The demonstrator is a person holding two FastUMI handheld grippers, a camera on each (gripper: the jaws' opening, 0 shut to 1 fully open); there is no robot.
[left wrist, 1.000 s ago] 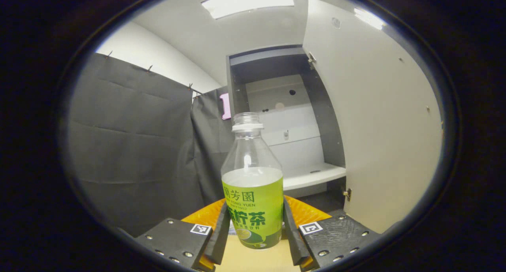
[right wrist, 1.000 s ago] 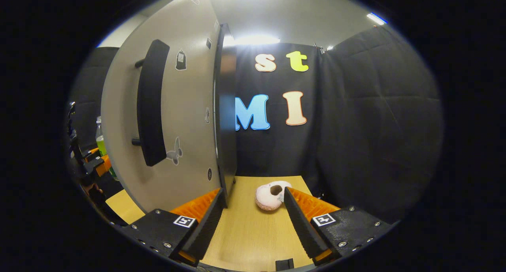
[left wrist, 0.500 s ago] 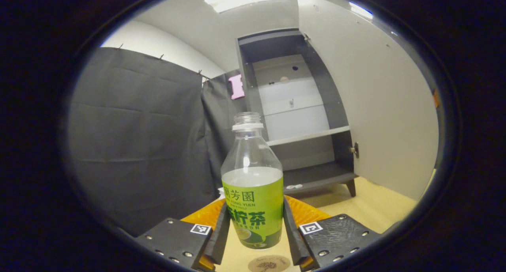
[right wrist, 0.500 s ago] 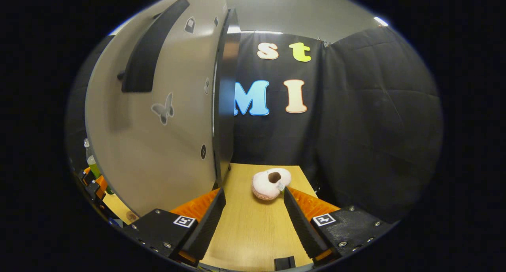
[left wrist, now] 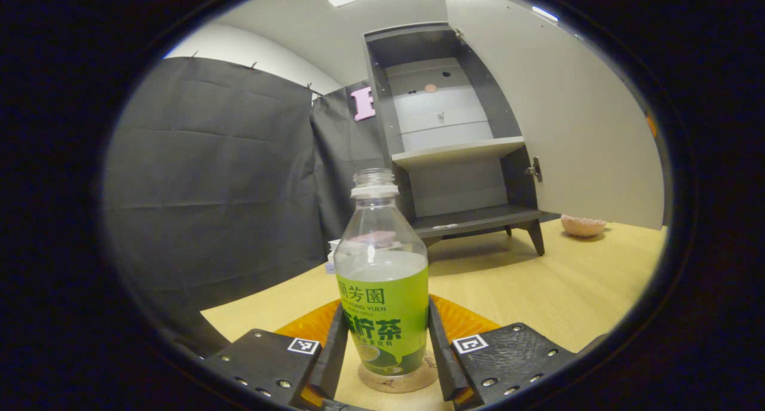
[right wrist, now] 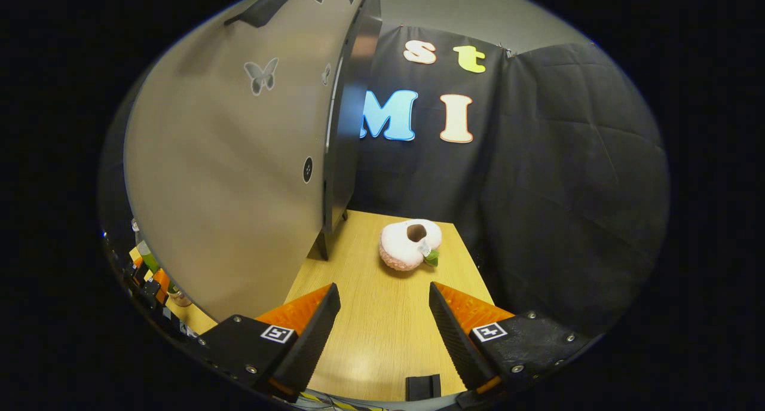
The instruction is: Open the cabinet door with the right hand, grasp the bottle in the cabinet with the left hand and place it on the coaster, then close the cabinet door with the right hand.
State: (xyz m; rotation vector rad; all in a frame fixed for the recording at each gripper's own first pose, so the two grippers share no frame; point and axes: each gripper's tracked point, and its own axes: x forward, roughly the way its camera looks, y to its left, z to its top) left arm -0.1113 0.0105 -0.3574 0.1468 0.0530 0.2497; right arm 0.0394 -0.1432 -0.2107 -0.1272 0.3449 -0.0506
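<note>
Both black fingers (left wrist: 333, 354) of my left gripper (left wrist: 382, 357) are pressing on the sides of the clear plastic bottle with the green label (left wrist: 382, 291), one on each flank of the label, so I am holding it upright between them. Its base is sitting on, or just above, the round brown coaster (left wrist: 395, 380); from this angle I cannot tell whether it is touching. The coaster is lying on the light wooden table (left wrist: 538, 291), centred between the fingers. Beyond the bottle, the dark grey cabinet with pale shelves (left wrist: 454, 154) is standing open, and its pale door (left wrist: 568, 130) is swinging out to the right.

In the right gripper view, my right gripper (right wrist: 382, 333) is hanging with its fingers wide apart and nothing between them, just table surface. The door's outer face, with a grey butterfly sticker (right wrist: 261, 74), is looming on the left, apart from the fingers. A pink-and-white plush ring toy (right wrist: 409, 245) is lying on the table ahead, well apart from the fingertips. At the far left edge I am seeing the bottle and left gripper small and low, past the door.
</note>
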